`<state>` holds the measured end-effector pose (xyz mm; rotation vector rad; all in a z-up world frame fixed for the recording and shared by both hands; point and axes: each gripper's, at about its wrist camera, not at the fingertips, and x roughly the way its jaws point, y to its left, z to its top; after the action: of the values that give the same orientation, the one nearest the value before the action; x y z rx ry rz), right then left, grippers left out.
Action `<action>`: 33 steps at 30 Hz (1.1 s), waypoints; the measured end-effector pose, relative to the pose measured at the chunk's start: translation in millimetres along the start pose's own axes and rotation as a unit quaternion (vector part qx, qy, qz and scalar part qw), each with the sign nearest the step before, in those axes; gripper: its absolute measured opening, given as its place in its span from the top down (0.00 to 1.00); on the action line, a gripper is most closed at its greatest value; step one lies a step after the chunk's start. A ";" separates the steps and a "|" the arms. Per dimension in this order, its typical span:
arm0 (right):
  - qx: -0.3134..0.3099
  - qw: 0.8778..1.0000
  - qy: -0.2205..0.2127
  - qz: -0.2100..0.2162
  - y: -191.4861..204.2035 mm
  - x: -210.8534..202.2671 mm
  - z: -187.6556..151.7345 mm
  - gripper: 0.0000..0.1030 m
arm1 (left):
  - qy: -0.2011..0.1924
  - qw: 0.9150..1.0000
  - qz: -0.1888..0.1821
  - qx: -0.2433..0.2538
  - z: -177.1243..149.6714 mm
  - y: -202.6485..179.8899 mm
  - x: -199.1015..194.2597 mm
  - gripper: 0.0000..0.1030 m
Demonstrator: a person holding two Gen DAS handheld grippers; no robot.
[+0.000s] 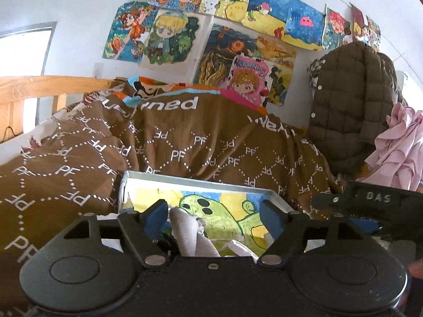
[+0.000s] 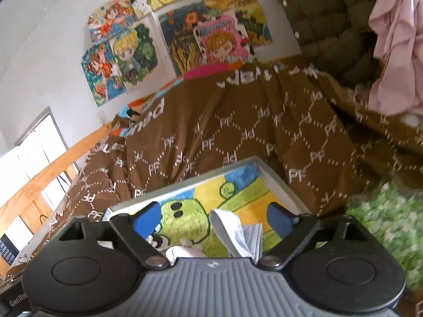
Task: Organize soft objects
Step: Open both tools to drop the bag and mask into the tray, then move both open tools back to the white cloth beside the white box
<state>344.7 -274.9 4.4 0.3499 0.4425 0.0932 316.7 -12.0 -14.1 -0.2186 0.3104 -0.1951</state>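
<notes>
Covering most of both views, a brown blanket (image 1: 185,142) printed with white "PF" letters and dotted diamonds lies rumpled over a bed with a wooden rail (image 1: 39,87). Behind it a white wall (image 1: 79,5) carries a cluster of bright children's drawings (image 1: 169,39). To the right hang an olive quilted jacket (image 1: 343,100) and a pink cloth (image 1: 401,142); in the right wrist view a green patterned fabric (image 2: 383,222) shows at the lower right.

On the blanket sits a shallow tray (image 1: 201,181) with a pale metal rim, its floor painted with a green cartoon figure on yellow and blue. Inside it lie pale soft cloth items (image 1: 190,235), a grey-white rolled piece nearest the left gripper and a white folded piece (image 2: 238,235) nearest the right one.

The left gripper (image 1: 215,219) hovers over the tray with its blue-padded jaws spread wide, the grey cloth just inside the left pad but not pinched. The right gripper (image 2: 211,220) likewise stands wide open above the white cloth, its pads clear of it.
</notes>
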 end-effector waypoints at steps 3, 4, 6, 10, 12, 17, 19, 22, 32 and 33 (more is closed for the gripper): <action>-0.020 0.999 -0.025 -0.004 4.2 -18.8 4.7 0.03 | -0.011 1.000 0.000 -0.002 4.8 -3.7 -13.5 0.15; -0.029 0.999 -0.034 -0.008 6.2 -25.8 6.1 0.02 | -0.016 1.000 0.001 -0.002 6.6 -5.3 -18.3 0.10; -0.047 0.998 -0.048 -0.013 11.5 -38.3 8.8 0.00 | -0.030 1.000 0.003 -0.004 10.5 -8.0 -30.3 0.05; -0.085 0.993 -0.072 -0.028 24.6 -64.5 11.3 0.00 | -0.052 0.999 0.004 -0.009 19.3 -13.8 -54.9 0.01; -0.101 0.991 -0.084 -0.032 30.5 -78.2 11.0 0.00 | -0.062 0.998 0.003 -0.007 22.6 -17.7 -65.5 0.01; -0.118 0.986 -0.107 -0.040 37.6 -108.3 7.8 0.00 | -0.091 0.996 0.003 0.013 24.4 -31.3 -93.3 0.01; -0.119 0.986 -0.110 -0.041 37.9 -117.5 6.2 0.00 | -0.097 0.995 0.003 0.018 23.3 -35.3 -102.3 0.01; -0.113 0.986 -0.116 -0.039 35.3 -133.6 2.3 0.00 | -0.099 0.995 0.007 0.020 20.6 -40.2 -114.4 0.01; -0.107 0.985 -0.127 -0.051 21.0 -180.0 -15.1 0.00 | -0.100 0.995 0.015 0.025 11.6 -51.1 -149.3 0.01; -0.105 0.985 -0.127 -0.052 19.0 -184.1 -16.9 0.00 | -0.100 0.995 0.015 0.027 10.5 -52.3 -152.2 0.01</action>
<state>171.4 -282.0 71.0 0.1276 0.1950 -0.0076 169.8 -26.3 51.0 -0.1792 0.1089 -0.1503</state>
